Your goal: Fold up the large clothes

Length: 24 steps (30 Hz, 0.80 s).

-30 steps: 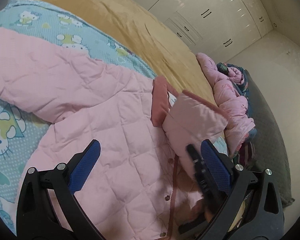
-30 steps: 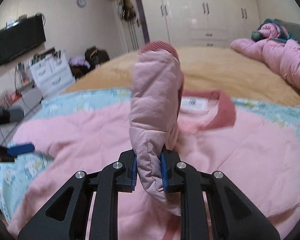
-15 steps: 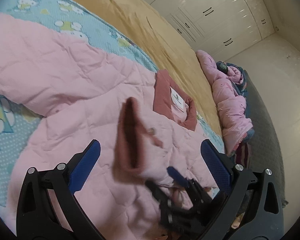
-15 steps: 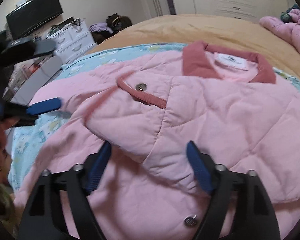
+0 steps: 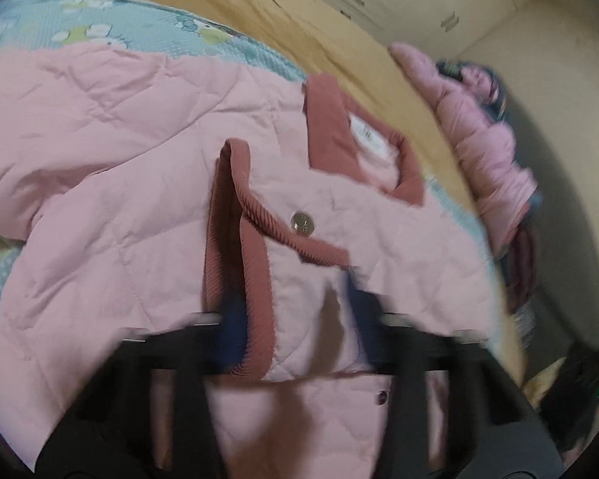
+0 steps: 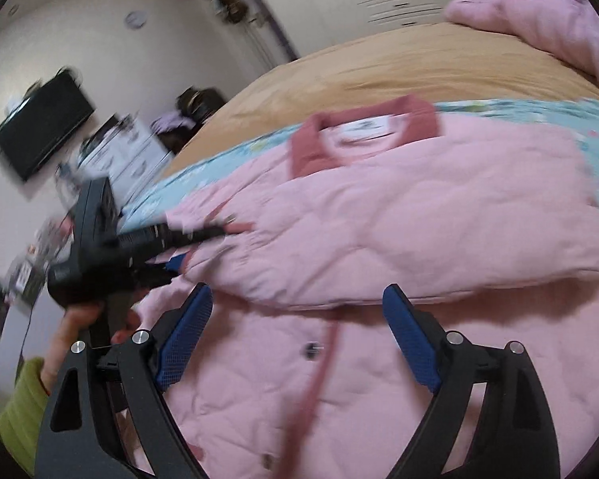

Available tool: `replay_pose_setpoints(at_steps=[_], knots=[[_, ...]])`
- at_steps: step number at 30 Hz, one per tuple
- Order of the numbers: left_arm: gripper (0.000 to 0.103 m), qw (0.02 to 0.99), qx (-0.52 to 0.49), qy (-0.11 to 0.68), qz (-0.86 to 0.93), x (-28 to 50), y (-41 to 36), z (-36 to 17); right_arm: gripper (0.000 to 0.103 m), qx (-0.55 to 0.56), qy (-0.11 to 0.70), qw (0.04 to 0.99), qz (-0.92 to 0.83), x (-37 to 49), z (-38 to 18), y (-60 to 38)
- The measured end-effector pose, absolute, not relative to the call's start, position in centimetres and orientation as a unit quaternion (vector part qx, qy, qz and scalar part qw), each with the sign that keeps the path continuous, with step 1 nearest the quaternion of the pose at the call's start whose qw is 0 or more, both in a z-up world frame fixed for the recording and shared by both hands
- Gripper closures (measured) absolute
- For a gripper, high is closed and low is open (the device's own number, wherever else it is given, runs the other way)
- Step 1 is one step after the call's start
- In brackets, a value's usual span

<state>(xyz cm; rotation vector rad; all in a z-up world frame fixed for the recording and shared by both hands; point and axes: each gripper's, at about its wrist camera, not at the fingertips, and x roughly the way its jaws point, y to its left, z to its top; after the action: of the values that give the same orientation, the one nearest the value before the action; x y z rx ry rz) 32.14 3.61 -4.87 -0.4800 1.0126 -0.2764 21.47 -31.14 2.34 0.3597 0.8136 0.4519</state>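
A pink quilted jacket (image 6: 419, 215) lies flat on a cartoon-print blue sheet (image 5: 119, 28) over a tan bedspread (image 6: 399, 64), one sleeve folded across its chest. The left gripper (image 5: 295, 319) (blurred) has just been closing its jaws on that sleeve's ribbed cuff (image 5: 255, 279), while the right gripper (image 6: 299, 335) hovers wide open over the snap placket. At two o'clock a heap of pink padded coats (image 5: 487, 139) lines the bed's edge; a wall television (image 6: 44, 127) hangs at nine o'clock.
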Motion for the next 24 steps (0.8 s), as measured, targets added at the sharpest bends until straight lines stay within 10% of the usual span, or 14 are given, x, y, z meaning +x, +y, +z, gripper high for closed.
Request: replay_pose_setpoints(at_steps=[11,24], knots=[[0.099,0.926,-0.13,0.334,-0.118,30.3,3.8,4.2,0.025,0.182,0.362,0.912,0.056,23.9,3.3,-40.3],[0.099,0.903,-0.111,0.41,-0.067,32.4,5.4,-3.2,0.026,0.135,0.457,0.879,0.03,30.3,-2.9,-40.1]])
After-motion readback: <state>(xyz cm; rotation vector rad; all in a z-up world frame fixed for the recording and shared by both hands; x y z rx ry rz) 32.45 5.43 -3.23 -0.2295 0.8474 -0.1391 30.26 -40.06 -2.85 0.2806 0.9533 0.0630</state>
